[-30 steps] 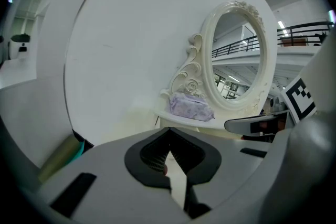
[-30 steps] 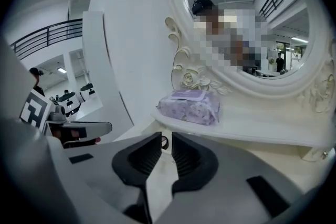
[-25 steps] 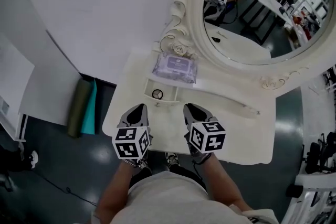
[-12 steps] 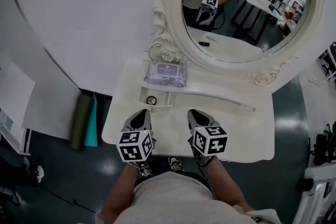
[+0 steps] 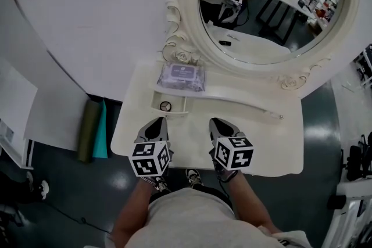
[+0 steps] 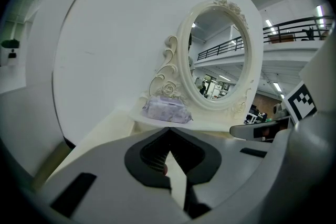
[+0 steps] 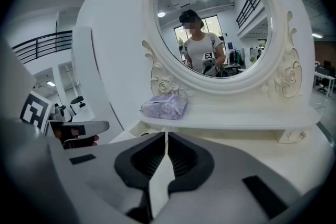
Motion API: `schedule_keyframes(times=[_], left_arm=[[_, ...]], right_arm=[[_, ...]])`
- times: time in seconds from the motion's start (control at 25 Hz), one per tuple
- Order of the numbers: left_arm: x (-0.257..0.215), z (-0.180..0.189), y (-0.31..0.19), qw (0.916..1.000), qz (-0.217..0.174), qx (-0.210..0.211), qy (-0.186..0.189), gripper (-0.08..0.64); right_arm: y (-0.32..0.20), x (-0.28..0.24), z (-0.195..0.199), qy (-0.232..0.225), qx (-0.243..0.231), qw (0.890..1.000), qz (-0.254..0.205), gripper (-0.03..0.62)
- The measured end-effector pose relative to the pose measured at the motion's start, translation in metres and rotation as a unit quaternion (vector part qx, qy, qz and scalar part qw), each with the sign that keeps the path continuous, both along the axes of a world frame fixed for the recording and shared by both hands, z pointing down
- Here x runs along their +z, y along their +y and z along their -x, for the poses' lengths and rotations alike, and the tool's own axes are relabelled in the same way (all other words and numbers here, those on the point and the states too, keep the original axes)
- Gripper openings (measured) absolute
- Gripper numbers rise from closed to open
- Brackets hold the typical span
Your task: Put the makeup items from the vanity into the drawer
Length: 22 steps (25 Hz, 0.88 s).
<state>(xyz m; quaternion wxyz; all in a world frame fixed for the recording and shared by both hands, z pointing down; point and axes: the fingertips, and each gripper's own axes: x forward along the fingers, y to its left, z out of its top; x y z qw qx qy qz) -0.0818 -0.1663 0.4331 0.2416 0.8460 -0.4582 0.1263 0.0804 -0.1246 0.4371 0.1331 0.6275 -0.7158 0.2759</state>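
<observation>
A white vanity (image 5: pixel 273 148) stands under an oval mirror (image 5: pixel 273 3). On its raised shelf lies a purple wipes pack (image 5: pixel 181 76) (image 6: pixel 167 110) (image 7: pixel 164 106). Just in front of it, a small drawer (image 5: pixel 179 103) stands open with a small round item (image 5: pixel 165 105) inside. My left gripper (image 5: pixel 153 124) (image 6: pixel 169 129) hovers over the tabletop in front of the drawer, its jaw tips touching and empty. My right gripper (image 5: pixel 219 124) (image 7: pixel 166 134) hangs beside it to the right. Its jaws have just been closing and now stand shut with nothing between them.
A rolled dark green mat (image 5: pixel 88 125) and a teal one (image 5: pixel 100 128) lean by the vanity's left side on the dark floor. The person's shoes (image 5: pixel 192 177) show under the front edge. A white curved wall stands behind the mirror.
Both grippers have shifted slightly over the tabletop, side by side. The head view has swung and now takes in more of the mirror.
</observation>
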Motion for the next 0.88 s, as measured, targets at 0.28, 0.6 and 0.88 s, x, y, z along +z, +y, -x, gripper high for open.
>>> schedule_keyframes(times=[0.28, 0.6, 0.88], left_arm=[[0.011, -0.007, 0.003, 0.9998, 0.018, 0.008, -0.007, 0.005], [0.036, -0.036, 0.021, 0.9964, 0.049, 0.067, -0.019, 0.005], [0.072, -0.061, 0.045, 0.9866, 0.086, 0.134, -0.033, 0.005]], right_arm=[[0.012, 0.005, -0.018, 0.000, 0.031, 0.999, 0.008, 0.031], [0.056, 0.029, -0.053, -0.003, 0.107, 0.993, 0.045, 0.031], [0.103, 0.064, -0.066, -0.009, 0.175, 0.981, 0.088, 0.031]])
